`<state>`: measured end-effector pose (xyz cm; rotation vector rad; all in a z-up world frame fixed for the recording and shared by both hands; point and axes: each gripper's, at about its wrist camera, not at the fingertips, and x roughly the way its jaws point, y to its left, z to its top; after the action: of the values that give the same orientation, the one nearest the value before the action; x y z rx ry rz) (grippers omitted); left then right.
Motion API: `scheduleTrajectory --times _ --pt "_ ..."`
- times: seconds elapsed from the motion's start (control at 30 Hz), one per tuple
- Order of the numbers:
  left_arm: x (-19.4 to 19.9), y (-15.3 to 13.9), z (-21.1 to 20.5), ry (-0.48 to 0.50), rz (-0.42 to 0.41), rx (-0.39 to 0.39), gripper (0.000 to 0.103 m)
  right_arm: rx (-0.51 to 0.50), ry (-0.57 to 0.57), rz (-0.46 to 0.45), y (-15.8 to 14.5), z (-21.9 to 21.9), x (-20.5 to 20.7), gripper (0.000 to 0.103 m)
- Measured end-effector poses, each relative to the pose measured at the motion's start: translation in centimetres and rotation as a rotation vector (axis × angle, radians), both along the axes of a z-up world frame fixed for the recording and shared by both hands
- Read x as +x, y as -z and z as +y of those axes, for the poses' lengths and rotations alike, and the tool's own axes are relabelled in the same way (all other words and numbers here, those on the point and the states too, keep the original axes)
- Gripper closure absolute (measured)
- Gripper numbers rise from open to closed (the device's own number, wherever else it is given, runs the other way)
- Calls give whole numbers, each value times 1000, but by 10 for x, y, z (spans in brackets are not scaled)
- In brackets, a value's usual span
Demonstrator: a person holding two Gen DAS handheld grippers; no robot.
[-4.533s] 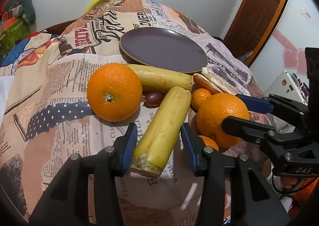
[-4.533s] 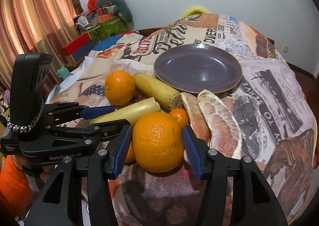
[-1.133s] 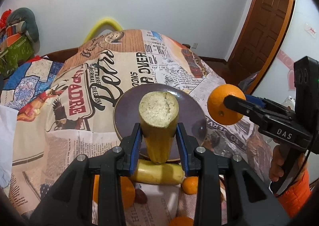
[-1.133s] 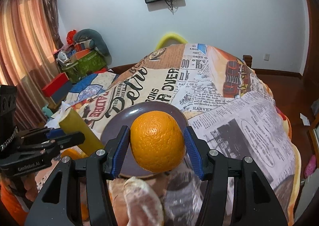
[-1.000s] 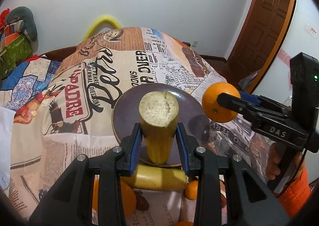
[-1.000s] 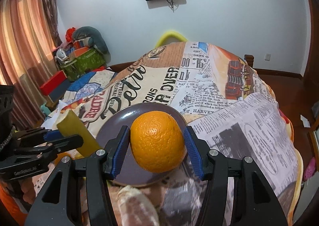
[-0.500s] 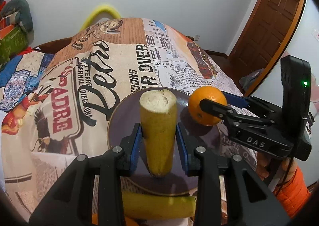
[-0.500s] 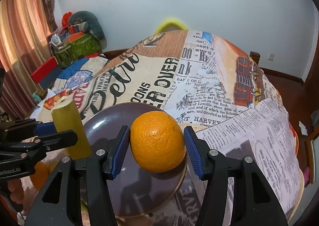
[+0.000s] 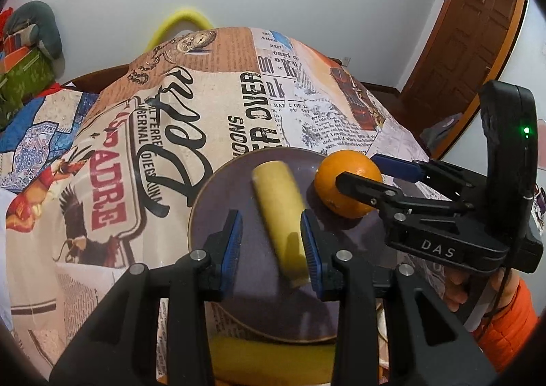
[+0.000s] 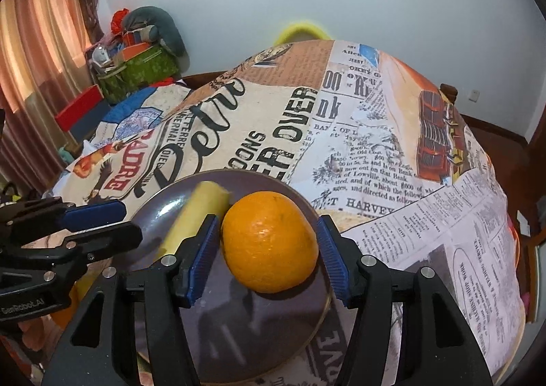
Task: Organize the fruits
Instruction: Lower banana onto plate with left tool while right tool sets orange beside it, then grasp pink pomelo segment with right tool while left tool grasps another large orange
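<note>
Orange (image 10: pixel 269 242) and blurred yellow stalk (image 9: pixel 279 215) lie on the plate (image 9: pixel 208 202) — right gripper (image 10: pixel 268 254) opening, left gripper (image 9: pixel 271 242) parted.

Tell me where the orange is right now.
The orange sits on the purple plate, centre of the right wrist view, between the opening jaws of the right hand-held gripper, with the yellow cane piece just to its left.
</note>
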<state>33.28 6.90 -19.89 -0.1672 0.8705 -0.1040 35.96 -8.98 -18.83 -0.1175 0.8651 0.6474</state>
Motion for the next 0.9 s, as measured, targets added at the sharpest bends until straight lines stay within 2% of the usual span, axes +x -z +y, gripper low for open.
scheduleTrajectory --times 0.23,0.43,0.6,0.73,0.9 --pt "-15 -12 1 -5 -17 15 69 -7 2 2 -3 -2 -11 48" --pt "-38 -34 1 -13 -52 36 69 9 18 -31 -24 -14 -28 47" --pt "-63 -56 1 -32 -92 57 61 24 27 -69 -45 -27 -50 46" --pt "-85 -66 3 -44 -109 69 57 38 36 -97 -55 -36 -70 40" --pt "-111 -69 4 -63 -121 92 42 37 37 -102 -57 -45 -90 39"
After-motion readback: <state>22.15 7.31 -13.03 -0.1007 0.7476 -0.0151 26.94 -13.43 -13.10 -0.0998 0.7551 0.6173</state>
